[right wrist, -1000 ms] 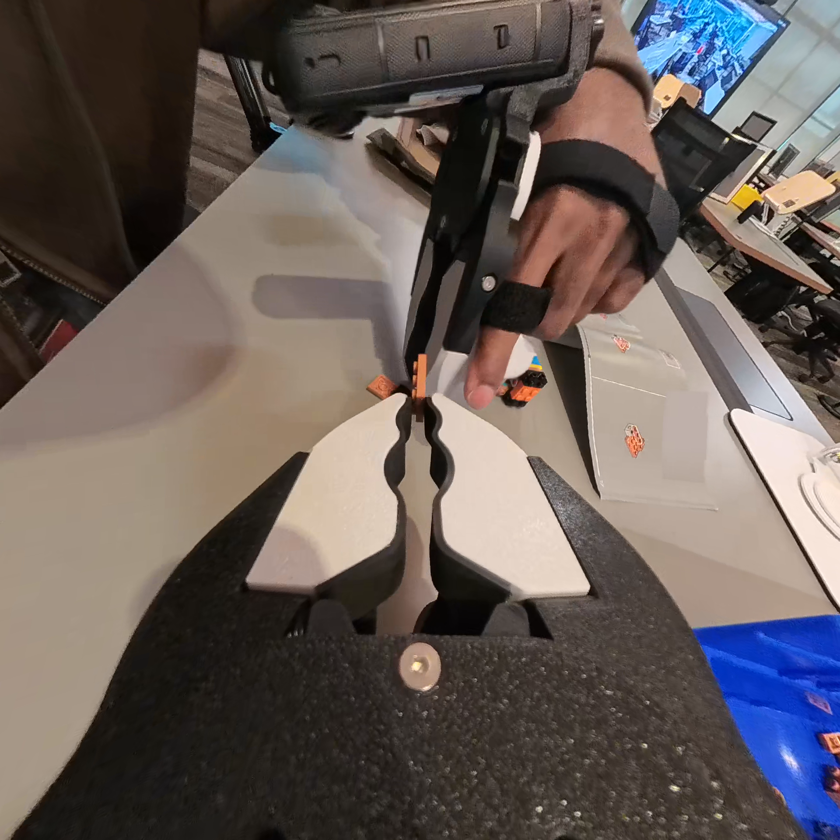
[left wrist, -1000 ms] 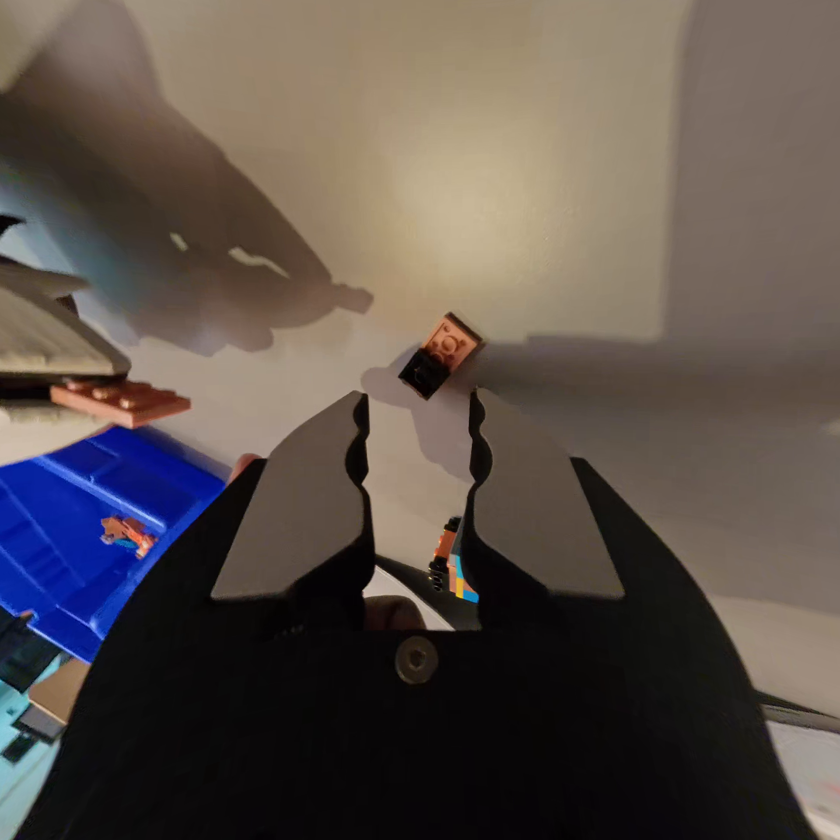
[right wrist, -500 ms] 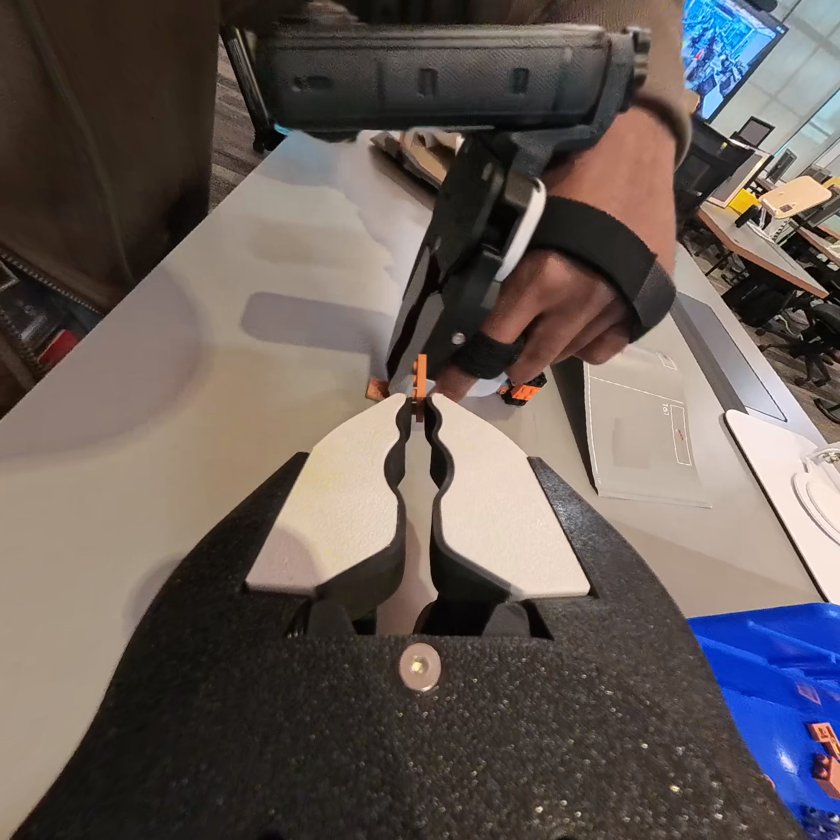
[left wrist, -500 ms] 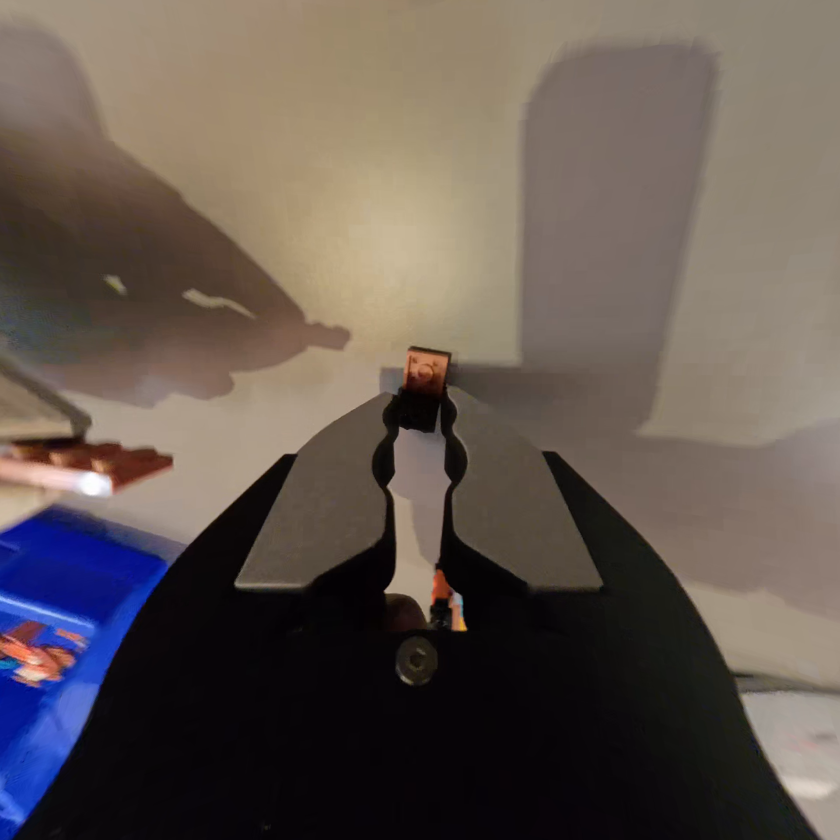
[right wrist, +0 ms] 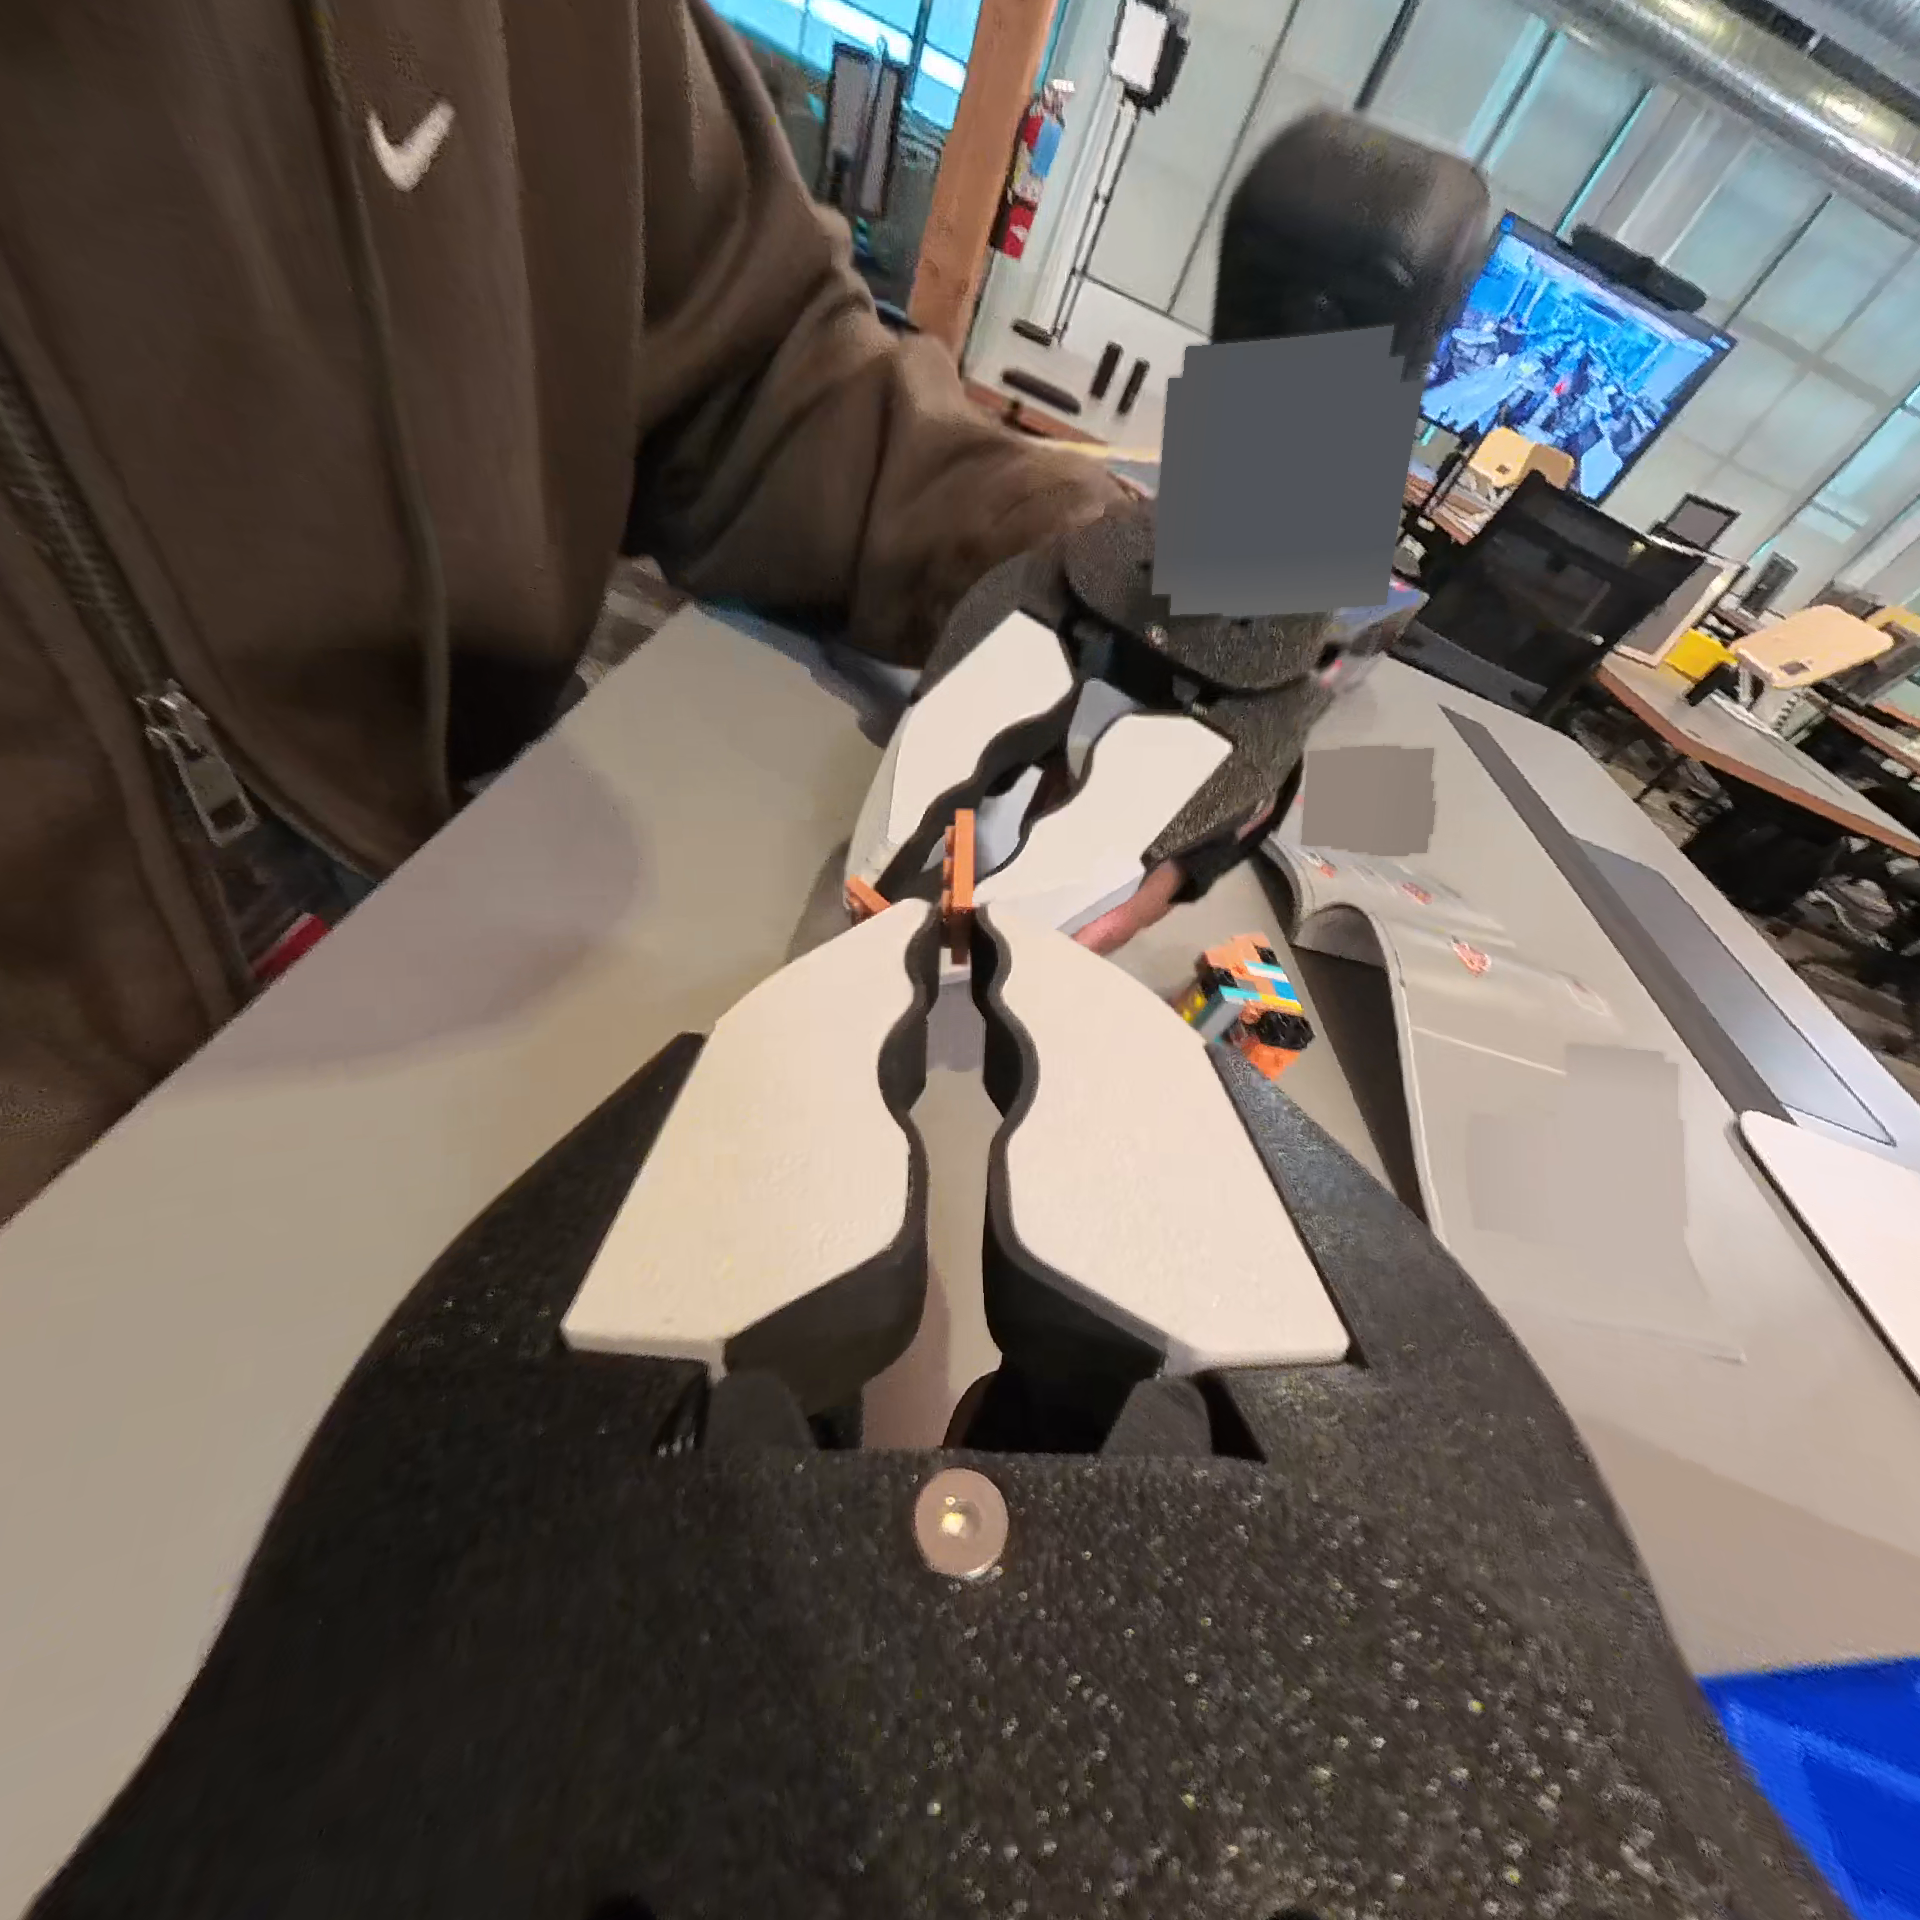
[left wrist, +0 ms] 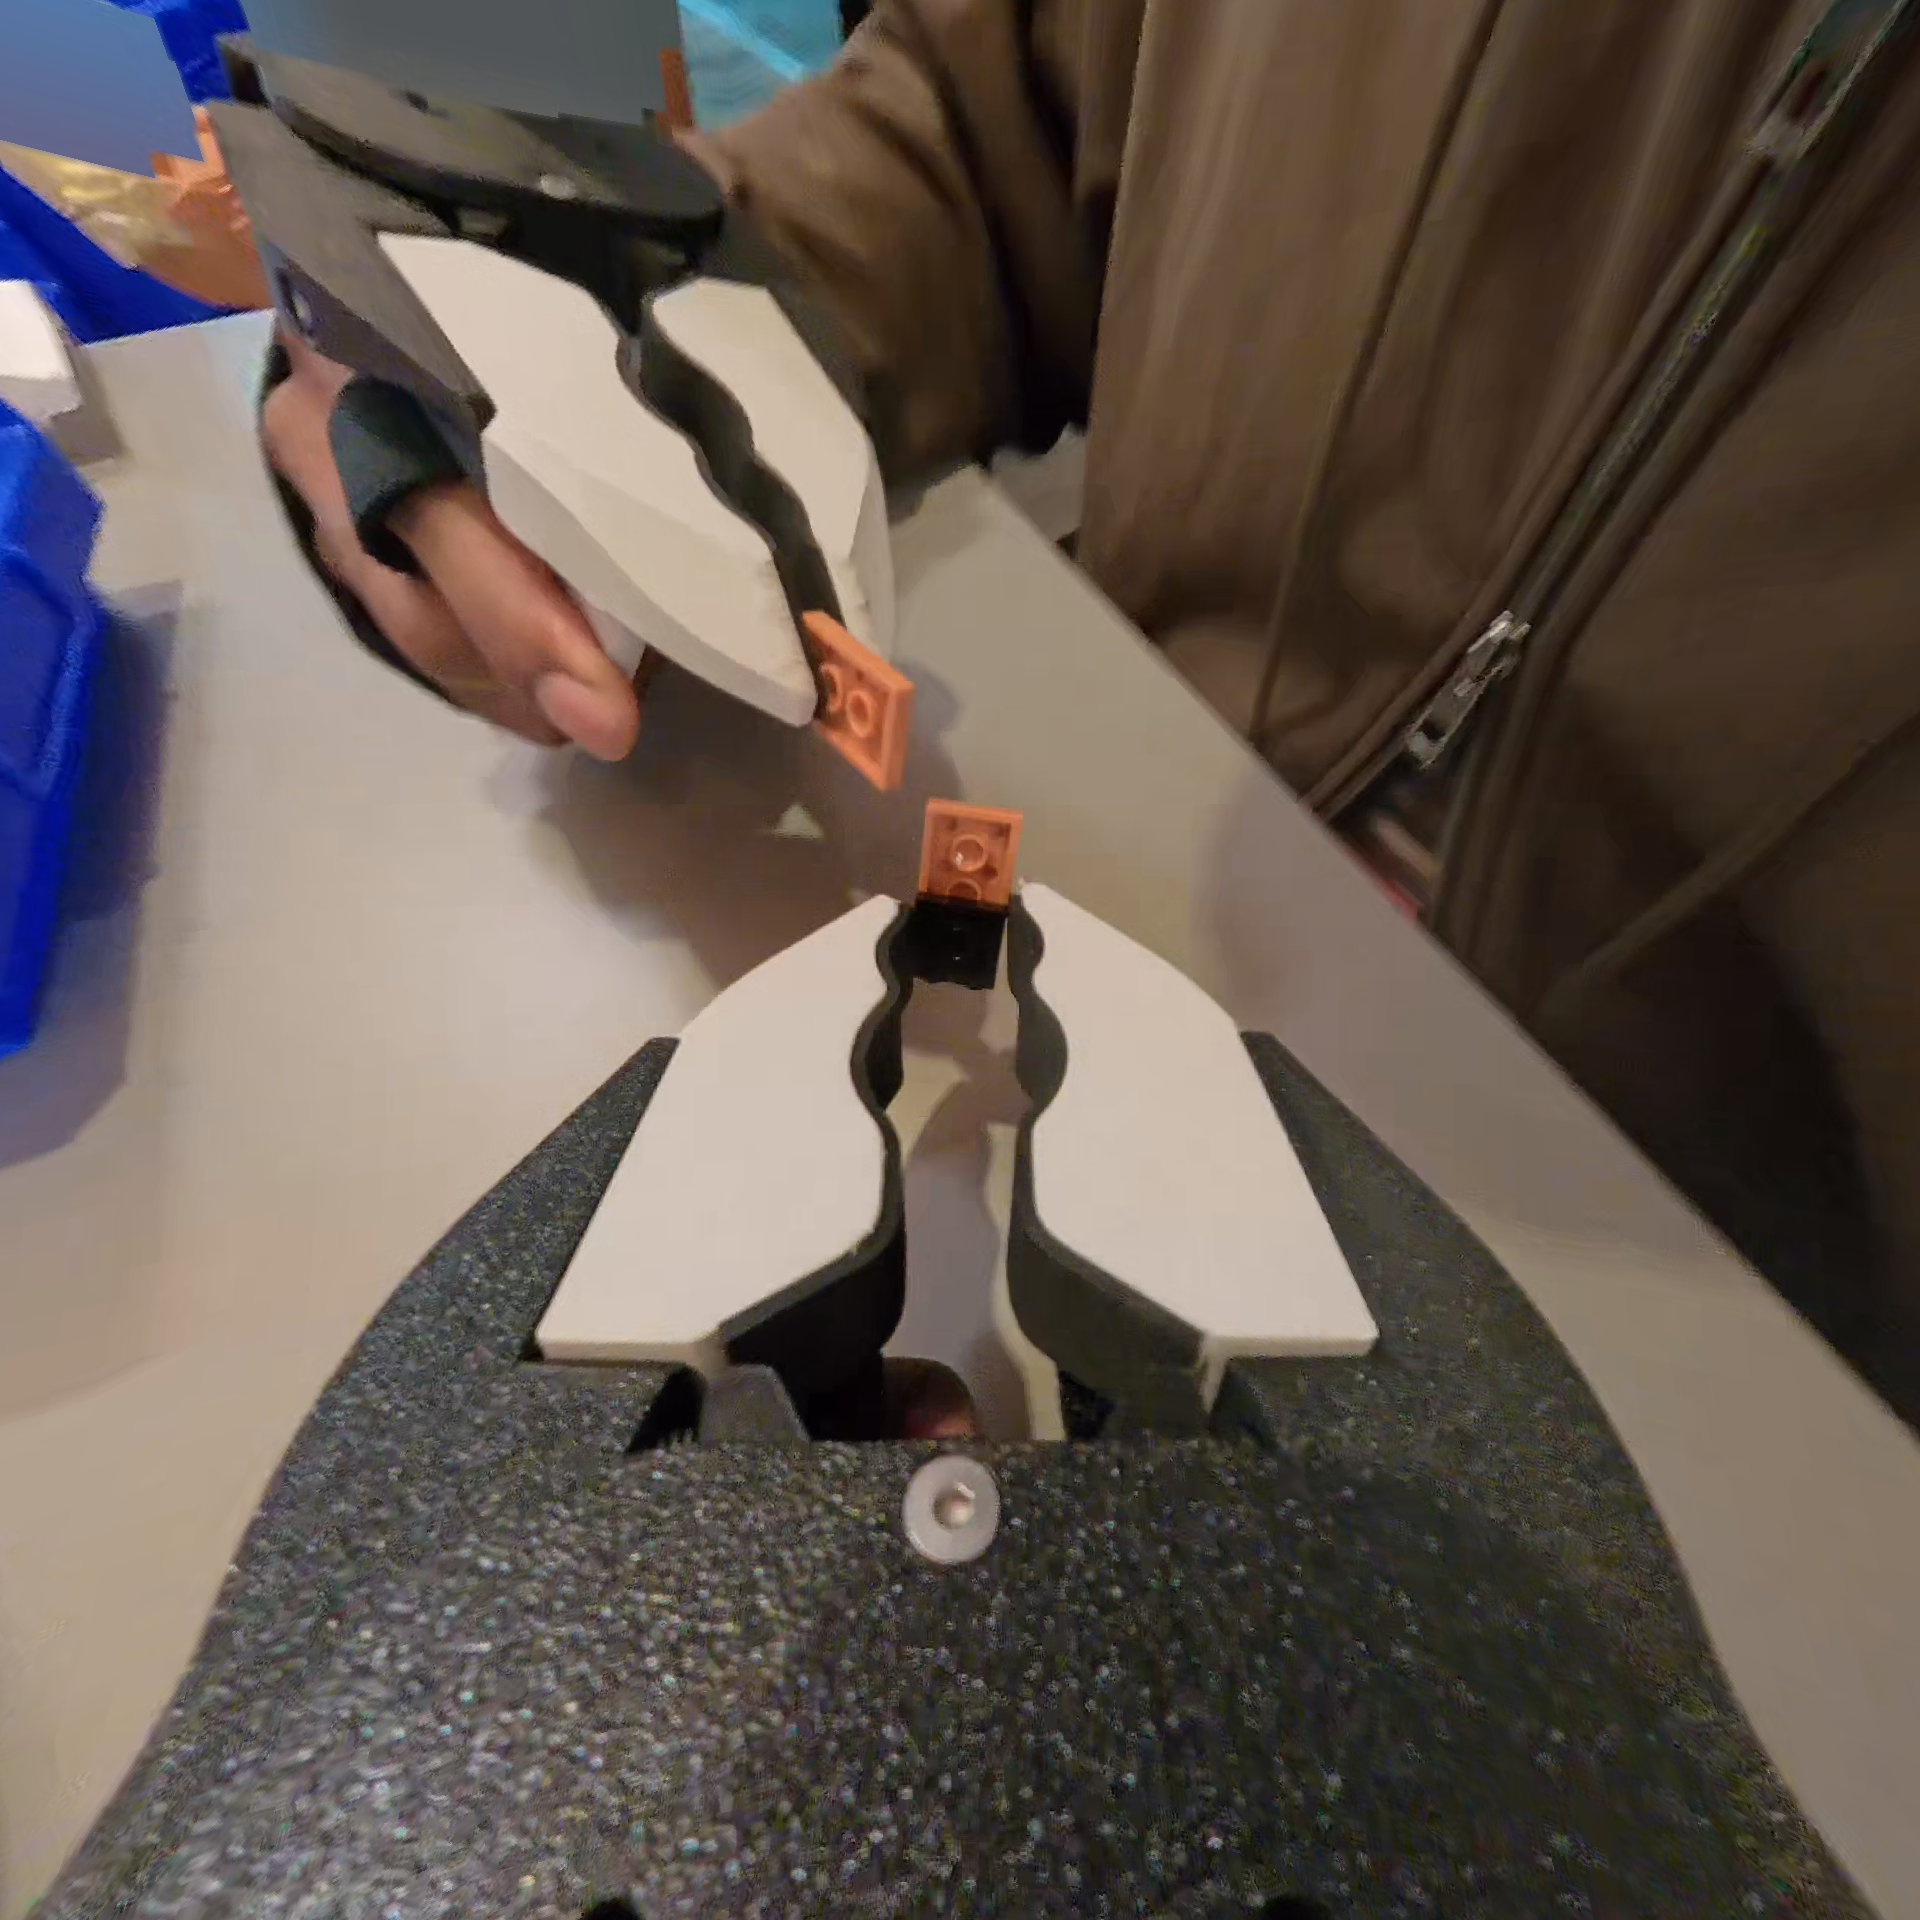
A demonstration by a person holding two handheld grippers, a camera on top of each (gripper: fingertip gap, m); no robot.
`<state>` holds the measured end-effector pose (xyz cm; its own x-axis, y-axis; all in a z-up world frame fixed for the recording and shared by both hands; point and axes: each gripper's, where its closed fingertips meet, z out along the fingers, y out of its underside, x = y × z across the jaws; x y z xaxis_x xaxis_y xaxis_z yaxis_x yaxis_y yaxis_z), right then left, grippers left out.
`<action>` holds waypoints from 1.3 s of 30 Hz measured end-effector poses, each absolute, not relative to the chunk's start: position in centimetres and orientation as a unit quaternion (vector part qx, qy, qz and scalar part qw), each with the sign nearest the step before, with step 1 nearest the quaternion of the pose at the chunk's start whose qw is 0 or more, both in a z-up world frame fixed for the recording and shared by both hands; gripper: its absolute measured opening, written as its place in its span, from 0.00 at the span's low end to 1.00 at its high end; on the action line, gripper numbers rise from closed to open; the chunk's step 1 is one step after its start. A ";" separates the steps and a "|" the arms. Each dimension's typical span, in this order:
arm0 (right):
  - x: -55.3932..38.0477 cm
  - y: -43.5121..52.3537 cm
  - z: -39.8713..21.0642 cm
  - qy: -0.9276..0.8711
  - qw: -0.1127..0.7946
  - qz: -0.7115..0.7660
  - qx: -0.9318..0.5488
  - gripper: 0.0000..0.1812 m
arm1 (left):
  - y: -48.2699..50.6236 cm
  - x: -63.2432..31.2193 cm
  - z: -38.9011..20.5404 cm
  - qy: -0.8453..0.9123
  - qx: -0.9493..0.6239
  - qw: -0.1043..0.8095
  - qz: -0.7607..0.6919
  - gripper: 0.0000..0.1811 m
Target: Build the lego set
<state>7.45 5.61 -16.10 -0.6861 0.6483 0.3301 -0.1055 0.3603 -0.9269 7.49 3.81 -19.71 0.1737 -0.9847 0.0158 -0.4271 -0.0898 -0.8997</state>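
My left gripper [left wrist: 954, 906] clamps the black-and-orange piece [left wrist: 966, 854]; my right gripper [right wrist: 954, 914] pinches the orange plate [left wrist: 858, 698], poised just above-left, tilted toward it.

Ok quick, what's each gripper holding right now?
Left gripper: shut on the small black-and-orange lego piece.
Right gripper: shut on the orange lego plate.
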 end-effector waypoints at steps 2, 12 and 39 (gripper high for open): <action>7.9 4.7 -15.7 -0.744 0.330 0.556 -0.172 0.02 | 2.7 8.5 -19.1 0.529 -0.635 0.392 -0.404 0.09; 9.4 1.4 -17.1 -0.779 0.213 0.570 -0.149 0.02 | 0.2 9.8 -18.1 0.520 -0.580 0.363 -0.511 0.09; 9.2 0.9 -16.8 -0.791 0.216 0.555 -0.142 0.03 | 0.1 9.5 -17.5 0.492 -0.569 0.368 -0.548 0.09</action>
<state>9.17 0.91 -16.84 -0.8658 0.4654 0.1840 -0.0150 0.3435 -0.9390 9.48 0.13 -17.53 -0.0833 -0.9617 0.2610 -0.1567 -0.2460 -0.9565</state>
